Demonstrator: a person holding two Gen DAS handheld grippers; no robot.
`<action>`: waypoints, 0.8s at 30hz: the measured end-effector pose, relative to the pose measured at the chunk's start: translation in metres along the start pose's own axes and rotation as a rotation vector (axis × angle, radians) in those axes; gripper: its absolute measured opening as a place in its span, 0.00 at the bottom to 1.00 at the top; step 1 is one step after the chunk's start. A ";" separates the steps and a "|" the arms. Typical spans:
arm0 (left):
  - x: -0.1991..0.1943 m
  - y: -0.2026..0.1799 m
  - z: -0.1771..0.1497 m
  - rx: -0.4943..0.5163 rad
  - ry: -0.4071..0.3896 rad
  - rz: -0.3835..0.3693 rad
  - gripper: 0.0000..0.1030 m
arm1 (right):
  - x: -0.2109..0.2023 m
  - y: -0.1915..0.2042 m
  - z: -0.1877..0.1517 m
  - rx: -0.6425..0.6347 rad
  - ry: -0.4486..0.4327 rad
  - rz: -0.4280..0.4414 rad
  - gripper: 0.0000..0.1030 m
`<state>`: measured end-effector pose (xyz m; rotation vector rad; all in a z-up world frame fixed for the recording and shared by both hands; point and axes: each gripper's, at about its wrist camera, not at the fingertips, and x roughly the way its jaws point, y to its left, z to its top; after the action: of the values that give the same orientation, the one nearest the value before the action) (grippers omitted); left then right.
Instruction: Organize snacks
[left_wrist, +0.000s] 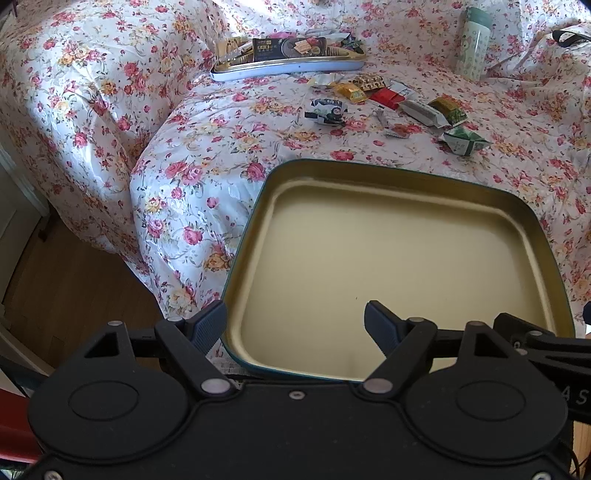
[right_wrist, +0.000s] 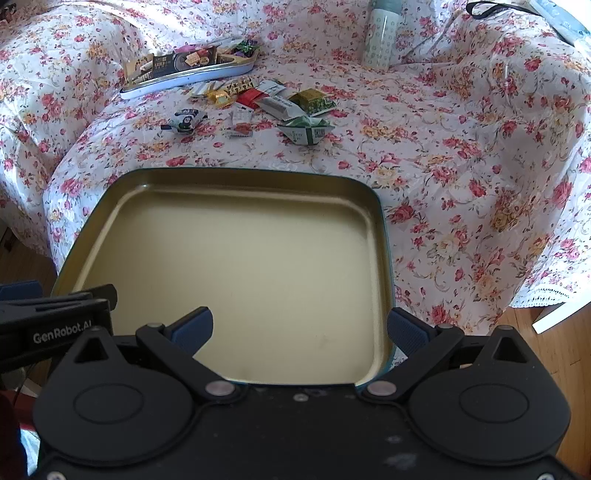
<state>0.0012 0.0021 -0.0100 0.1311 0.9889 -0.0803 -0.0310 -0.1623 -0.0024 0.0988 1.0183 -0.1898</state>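
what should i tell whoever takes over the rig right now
Left tool: open, straddling the near left corner of the empty gold tin, not gripping.
Right tool: open, straddling the tin's near right corner, not gripping.
The tin lies on the floral sheet nearest you, with nothing inside.
Loose snacks are scattered beyond it; behind them a blue-rimmed tin already holds packets. A patterned bottle stands at the back right.
Done: some snacks are in the far tin.
Left: probably gather the loose snacks into a tin.
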 end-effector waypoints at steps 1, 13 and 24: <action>-0.001 0.000 0.000 0.000 -0.002 -0.001 0.79 | -0.001 0.000 0.000 -0.001 -0.004 0.000 1.00; -0.006 -0.004 0.003 0.015 -0.020 -0.012 0.75 | -0.005 -0.003 -0.001 0.015 -0.032 0.019 1.00; -0.011 -0.004 0.004 0.010 -0.053 -0.030 0.75 | -0.005 -0.004 -0.001 0.026 -0.041 0.065 0.98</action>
<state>-0.0017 -0.0027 0.0009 0.1226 0.9382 -0.1156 -0.0349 -0.1652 0.0013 0.1507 0.9704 -0.1447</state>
